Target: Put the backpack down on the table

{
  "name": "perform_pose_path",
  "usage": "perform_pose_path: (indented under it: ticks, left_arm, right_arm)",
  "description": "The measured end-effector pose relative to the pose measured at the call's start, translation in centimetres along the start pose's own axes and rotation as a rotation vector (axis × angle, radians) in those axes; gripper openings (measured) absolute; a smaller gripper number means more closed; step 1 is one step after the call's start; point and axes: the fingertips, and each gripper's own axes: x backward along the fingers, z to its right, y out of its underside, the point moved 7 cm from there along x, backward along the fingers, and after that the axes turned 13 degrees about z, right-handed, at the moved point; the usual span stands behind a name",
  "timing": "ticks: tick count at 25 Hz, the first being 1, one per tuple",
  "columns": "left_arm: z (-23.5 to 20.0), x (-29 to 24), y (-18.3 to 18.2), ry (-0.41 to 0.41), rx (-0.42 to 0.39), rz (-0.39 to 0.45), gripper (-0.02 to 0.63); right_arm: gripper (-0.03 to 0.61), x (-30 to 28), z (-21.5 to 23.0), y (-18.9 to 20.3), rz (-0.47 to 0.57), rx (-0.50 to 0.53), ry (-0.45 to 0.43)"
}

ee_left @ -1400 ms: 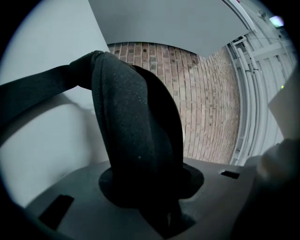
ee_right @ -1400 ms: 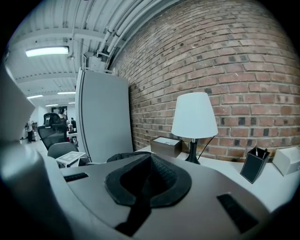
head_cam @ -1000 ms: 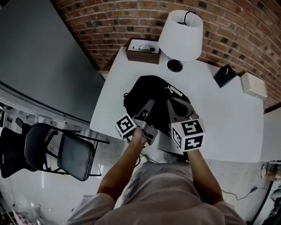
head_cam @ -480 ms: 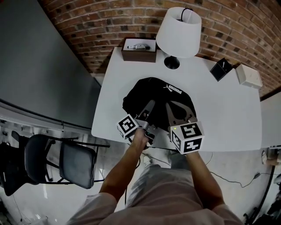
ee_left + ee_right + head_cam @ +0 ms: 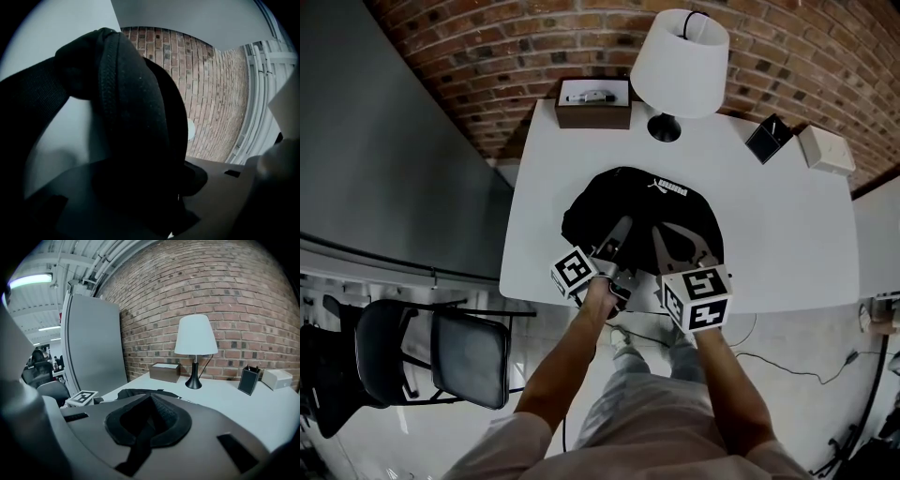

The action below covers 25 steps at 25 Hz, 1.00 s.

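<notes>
- Brick wall [image 5: 487, 56] runs across the back, with a white table [image 5: 787, 244] pushed against it, a grey panel [image 5: 384, 141] to the left and a black chair [image 5: 464, 356] on the floor below it.
- And the backpack [image 5: 619, 192] is on the table! It's black and sits at the middle of the near half, close to the front edge.
- It lies slumped into a rounded heap, a little wider across the table than it is deep, so the long axis runs roughly side to side in the head view.
- The printed end points away, toward the lamp [image 5: 680, 56]. The strap end faces the person at the near edge.
- There's writing: a small white logo line on the far right of the backpack, slanting slightly. It's too small to read with any certainty.
- Left gripper [image 5: 622, 230] reaches in over the near left of the backpack. Its jaws have just been opening and stand apart, with a thick black strap [image 5: 117, 93] rising between them and looping over the top of its view.
- Right gripper [image 5: 667, 236] sits just beside it on the near right. Its jaws are drawn together, and a band of black webbing [image 5: 140, 437] is caught in the hollow between them.
- Both marker cubes show bold black-and-white squares and no letters.
- Along the wall there's a brown box [image 5: 593, 114] left of the lamp with a silvery item on its lid. A black box [image 5: 767, 139] and a white box [image 5: 825, 150] stand to the right, well apart from the backpack. No label on them is legible.
</notes>
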Motion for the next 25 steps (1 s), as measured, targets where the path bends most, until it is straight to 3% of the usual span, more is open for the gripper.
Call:
perform_pose_path:
  ticks: [10,15,25]
  left_arm:
    - [-0.4,1.5,0.4,0.001,0.029,-0.001,0.253]
    - [-0.2,2.5,0.6,0.009,0.041,0.002,0.259]
    - [-0.6,6.4,0.1,-0.063,-0.01,0.032,0.258]
  right_arm:
    - [0.002,0.2,0.4,0.5,-0.006,-0.033,0.004]
    - [0.002,0.7,0.3,1.0,-0.007,-0.05,-0.002]
    - [0.002,2.2,-0.7,1.5,-0.001,-0.073,-0.035]
